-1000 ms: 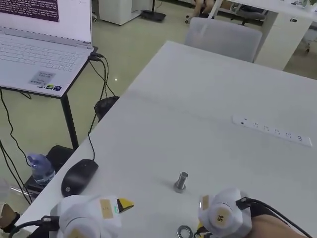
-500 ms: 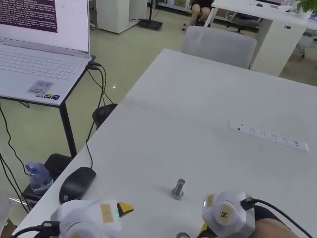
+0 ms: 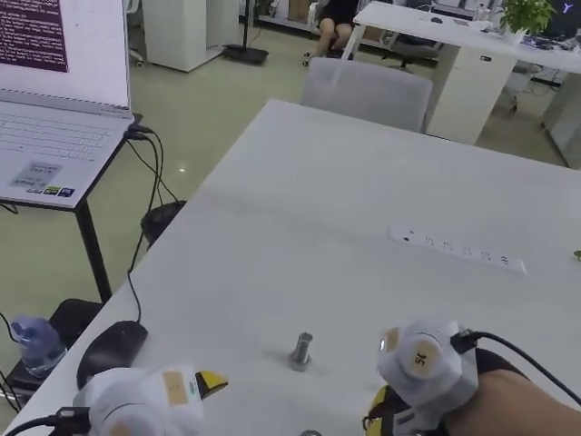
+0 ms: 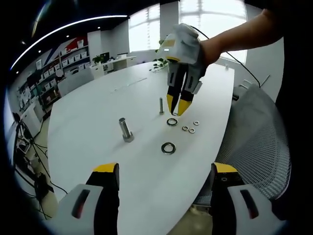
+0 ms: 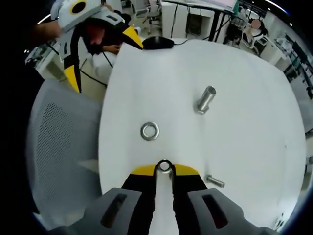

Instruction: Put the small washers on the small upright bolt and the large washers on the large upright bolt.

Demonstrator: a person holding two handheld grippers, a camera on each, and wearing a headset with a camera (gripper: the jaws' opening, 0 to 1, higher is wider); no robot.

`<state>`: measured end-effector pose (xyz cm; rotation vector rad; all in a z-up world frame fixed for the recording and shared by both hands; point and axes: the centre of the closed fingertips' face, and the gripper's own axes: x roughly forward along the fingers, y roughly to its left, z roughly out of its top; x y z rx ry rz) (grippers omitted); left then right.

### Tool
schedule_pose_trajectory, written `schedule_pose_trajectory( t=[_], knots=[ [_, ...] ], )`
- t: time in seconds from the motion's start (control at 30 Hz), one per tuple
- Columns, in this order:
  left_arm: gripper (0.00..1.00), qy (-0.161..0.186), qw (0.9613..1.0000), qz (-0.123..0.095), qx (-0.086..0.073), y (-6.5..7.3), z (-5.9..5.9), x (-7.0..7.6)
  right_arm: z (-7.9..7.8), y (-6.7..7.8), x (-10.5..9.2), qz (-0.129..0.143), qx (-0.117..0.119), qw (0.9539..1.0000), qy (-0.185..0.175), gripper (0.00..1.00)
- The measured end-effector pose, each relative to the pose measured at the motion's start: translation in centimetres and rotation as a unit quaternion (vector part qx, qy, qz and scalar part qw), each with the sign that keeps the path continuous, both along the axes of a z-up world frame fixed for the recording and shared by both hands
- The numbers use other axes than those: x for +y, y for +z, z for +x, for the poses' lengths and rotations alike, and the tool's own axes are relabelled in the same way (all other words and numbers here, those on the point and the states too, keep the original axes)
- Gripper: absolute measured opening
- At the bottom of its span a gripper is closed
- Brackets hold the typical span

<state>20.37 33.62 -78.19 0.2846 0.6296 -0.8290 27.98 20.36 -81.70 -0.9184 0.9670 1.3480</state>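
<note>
Left gripper view, nearest first: left gripper hangs idle, jaws wide apart, nothing btwn them. Just beyond it a second large washer lies flat on the table, w/ the large bolt upright to its left in this view. Further on, three small washers sit in a loose cluster. Beside them is the large washer, w/ the right gripper tip-down over it.

In the right gripper view those jaws are drawn in to abt the washer's width, yellow tips either side of it; can't tell whether they actually bite. Small bolt stands upright just behind, near the right gripper. Both bolts look bare.

Step in hand, prob: pick-up of the first large washer, so the task is barely begun. Next move calls for a firm pinch on the rim and a lift clear. Then carry to the large bolt, not the nearer small bolt, w/ the hole centred over the shaft before letting go. A thin flat washer may skid on the smooth top.

Far side, head view: power strip, then a chair.
</note>
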Motion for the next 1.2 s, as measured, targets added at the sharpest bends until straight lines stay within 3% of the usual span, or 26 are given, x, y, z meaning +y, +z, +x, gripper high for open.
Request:
schedule_pose_trajectory(
  t=[0.27,0.47,0.9,1.2],
  knots=[
    [0.78,-0.001,1.0000,0.003,-0.002,-0.1,0.7,0.2,1.9,2.4,-1.7,0.005,-0.014,0.9997,-0.021,0.13],
    [0.81,0.006,1.0000,-0.006,-0.001,-0.2,1.0,0.3,3.1,3.3,-2.8,0.001,-0.021,0.9992,-0.035,0.12],
    [0.87,0.015,0.9998,-0.013,0.002,-0.3,1.2,0.3,5.1,3.0,-3.9,-0.002,-0.028,0.9982,-0.053,0.12],
    [0.90,0.020,0.9996,-0.017,0.008,-0.6,1.4,0.4,6.9,2.1,-4.1,-0.008,-0.031,0.9972,-0.068,0.12]
  ],
)
